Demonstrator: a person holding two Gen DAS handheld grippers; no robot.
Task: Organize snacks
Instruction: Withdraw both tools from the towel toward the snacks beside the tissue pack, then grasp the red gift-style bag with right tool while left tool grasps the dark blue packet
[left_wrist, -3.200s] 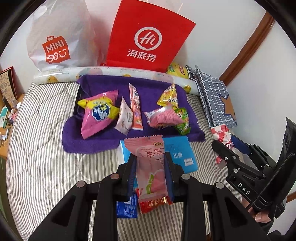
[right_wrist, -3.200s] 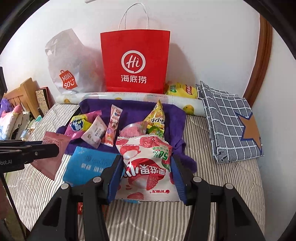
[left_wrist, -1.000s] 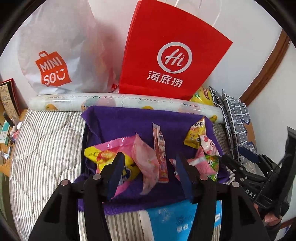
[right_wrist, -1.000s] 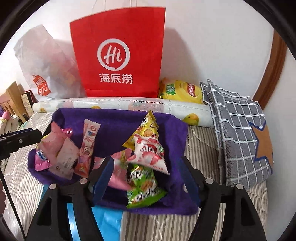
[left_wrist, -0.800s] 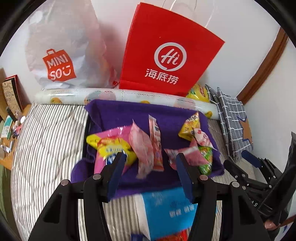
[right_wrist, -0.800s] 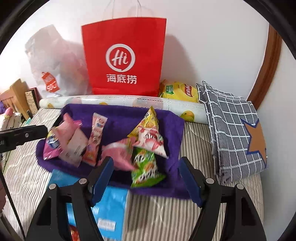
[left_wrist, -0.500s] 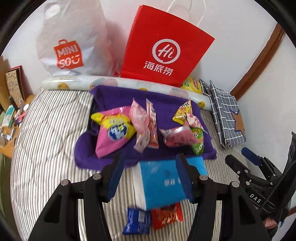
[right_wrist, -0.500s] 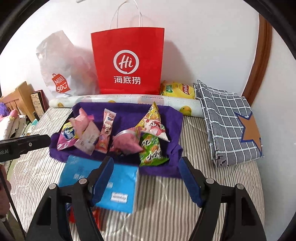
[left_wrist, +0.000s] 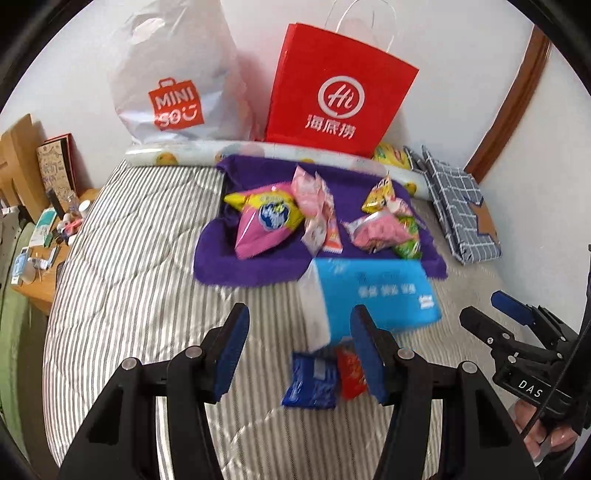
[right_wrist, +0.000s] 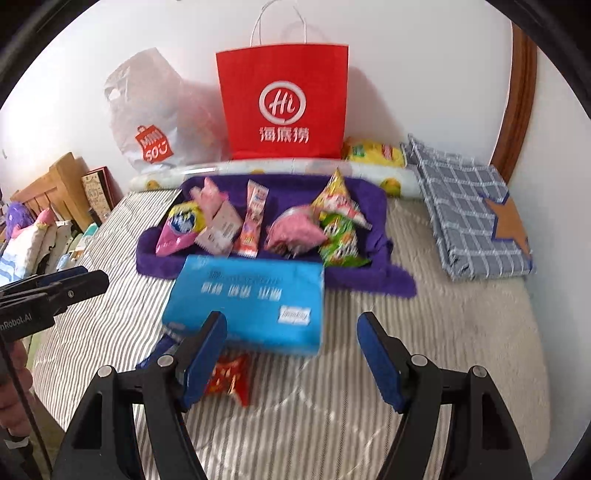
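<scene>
My left gripper (left_wrist: 297, 345) and right gripper (right_wrist: 291, 350) both parted and empty above the striped bed (left_wrist: 129, 266), snacks (right_wrist: 255, 221) piled on the purple towel (right_wrist: 369, 280), blue packet (right_wrist: 251, 302) just before it

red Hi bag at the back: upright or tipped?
Upright. The red paper bag stands on its base against the wall behind the purple towel, its handles pointing up. Whether anything is inside cannot be told.

Black tool (left_wrist: 299, 350) frames, blue pads (left_wrist: 232, 345), silver screws.
</scene>
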